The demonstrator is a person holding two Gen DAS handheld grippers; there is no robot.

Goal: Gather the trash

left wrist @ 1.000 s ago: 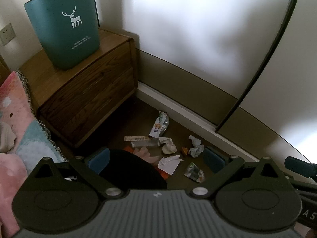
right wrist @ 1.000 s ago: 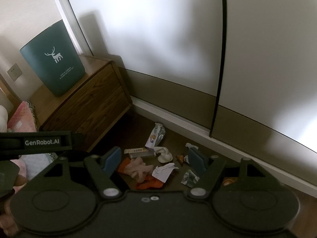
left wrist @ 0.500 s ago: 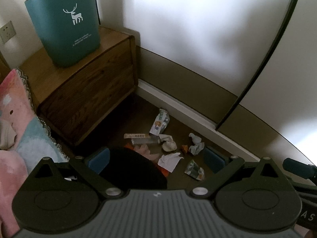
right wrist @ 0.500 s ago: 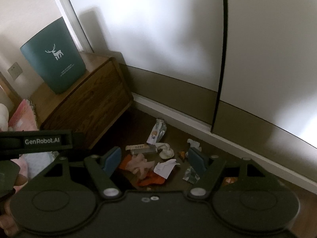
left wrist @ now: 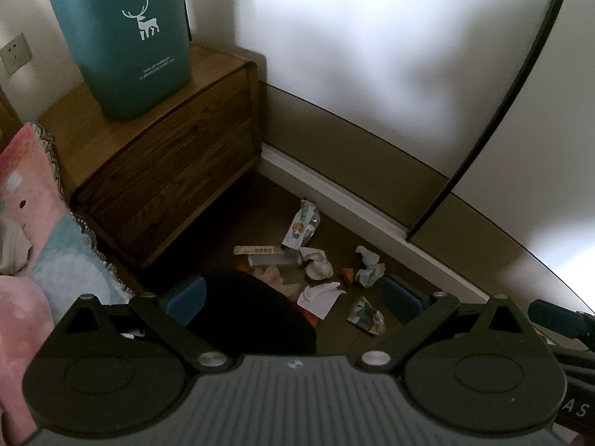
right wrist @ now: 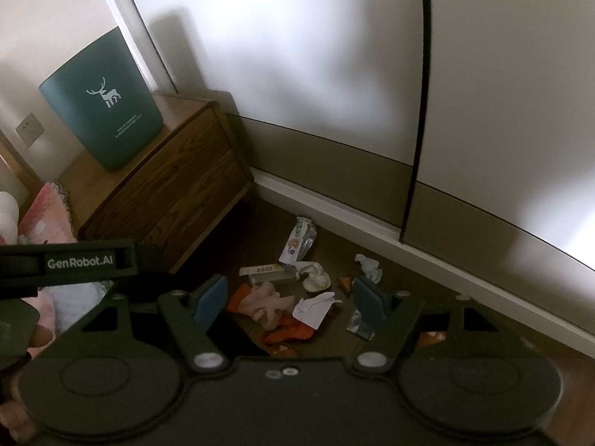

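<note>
A heap of trash lies on the dark floor by the wall: a snack wrapper (left wrist: 302,224) (right wrist: 298,239), crumpled tissues (left wrist: 369,267) (right wrist: 370,267), white paper (left wrist: 320,297) (right wrist: 315,306), orange scraps (right wrist: 288,330) and a pale glove-like wad (right wrist: 269,303). A teal bin with a deer print (left wrist: 126,37) (right wrist: 106,96) stands on a wooden nightstand (left wrist: 163,163) (right wrist: 178,182). My left gripper (left wrist: 293,295) is open and empty, high above the heap. My right gripper (right wrist: 290,295) is open and empty, also above it.
A pink and blue blanket (left wrist: 33,230) on a bed edge lies left. A white baseboard (left wrist: 353,200) and wardrobe doors (right wrist: 483,74) close the far side. A dark round object (left wrist: 253,316) hides part of the heap in the left wrist view.
Both grippers have tilted or risen slightly; the trash heap sits a little lower and farther in view. Both jaws stay open.
</note>
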